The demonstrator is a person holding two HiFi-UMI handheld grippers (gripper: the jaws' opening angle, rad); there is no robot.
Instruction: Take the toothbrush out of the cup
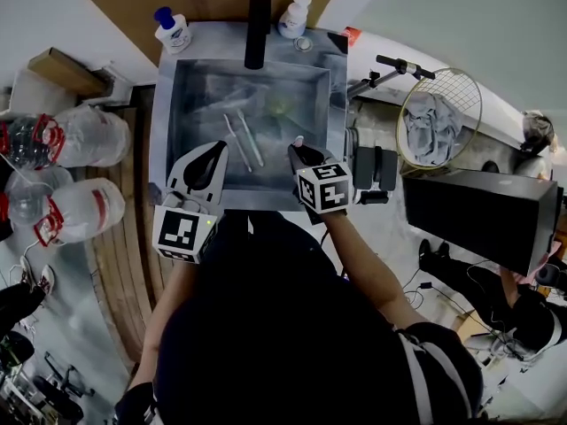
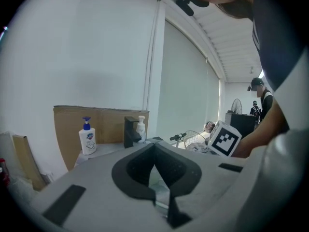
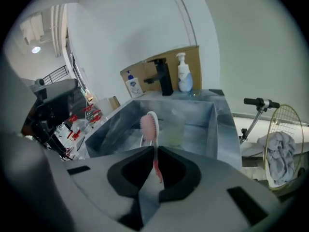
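Observation:
My right gripper (image 1: 298, 150) (image 3: 153, 152) is shut on a pink toothbrush (image 3: 149, 124), gripping its handle so the bristled head (image 1: 299, 140) sticks up past the fingertips. It hangs over the near right part of the metal sink (image 1: 323, 104). A pale green translucent cup (image 3: 173, 129) (image 1: 282, 106) stands on the sink floor beyond the brush, apart from it. My left gripper (image 1: 215, 149) (image 2: 155, 149) hovers over the near left of the sink, its jaws together with nothing between them. Two more toothbrushes (image 1: 237, 140) (image 1: 251, 137) lie flat in the basin.
A black faucet (image 1: 258, 32) stands at the sink's far rim between two soap bottles (image 1: 173, 30) (image 1: 294, 16). Big water jugs (image 1: 84, 135) sit on the left. To the right are a wire basket with cloth (image 1: 438, 118) and a black box (image 1: 483, 211).

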